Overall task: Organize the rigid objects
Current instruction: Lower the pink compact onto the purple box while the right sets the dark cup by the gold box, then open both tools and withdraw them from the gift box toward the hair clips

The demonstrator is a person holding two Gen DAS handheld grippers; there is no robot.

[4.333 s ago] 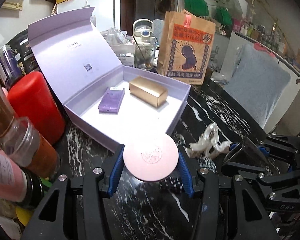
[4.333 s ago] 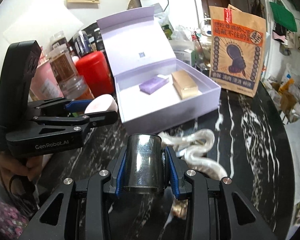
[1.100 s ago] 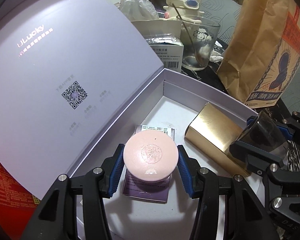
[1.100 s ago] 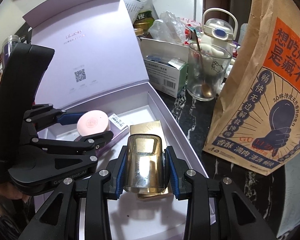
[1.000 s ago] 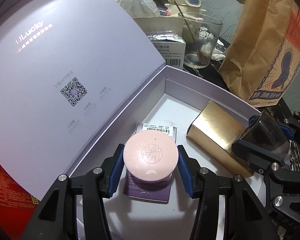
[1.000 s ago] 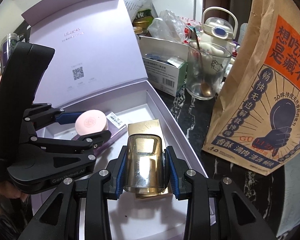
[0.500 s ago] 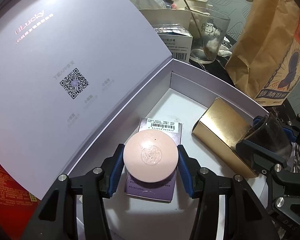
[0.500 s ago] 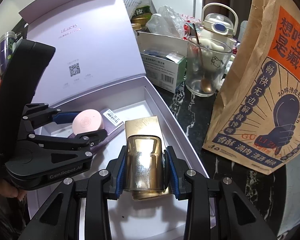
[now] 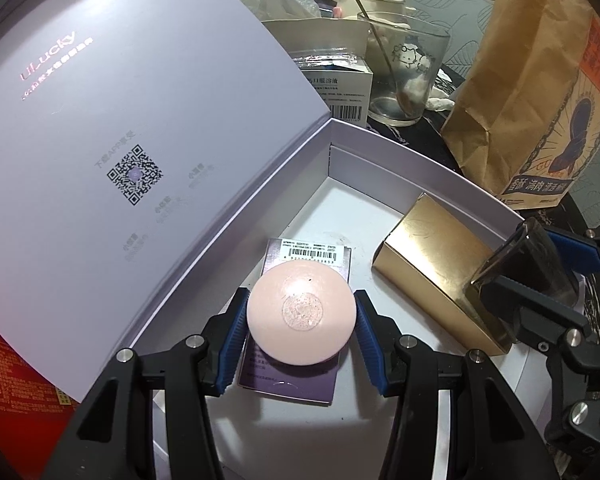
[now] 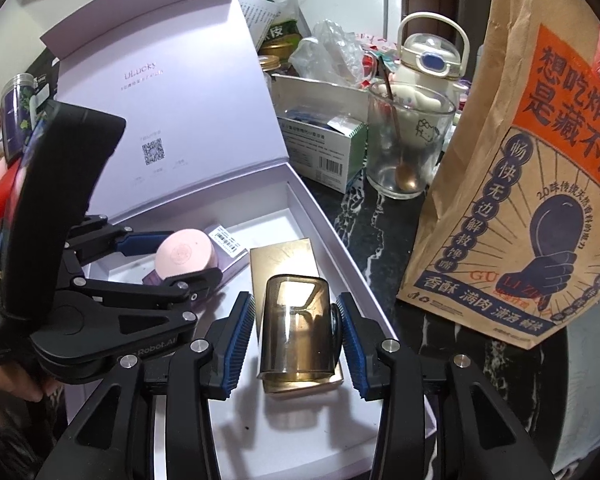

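Lavender gift box point(image 9: 428, 168): we see it open, lid raised at 10 o'clock, white floor below both grippers.
Left gripper point(image 9: 301, 322): our jaws are clamped on a round pink compact point(image 9: 301, 312), held over a purple carton point(image 9: 296, 376) lying flat in the box.
Right gripper point(image 10: 296, 334): our jaws have just been opening; the smoky translucent cap point(image 10: 297, 328) sits between them, gaps showing on both sides.
Gold box point(image 10: 284, 258): lies in the gift box, directly under the cap.
Brown paper bag point(image 10: 540, 184): stands outside at 2 o'clock.
Glass cup point(image 10: 404, 148): at 1 o'clock, spoon inside.
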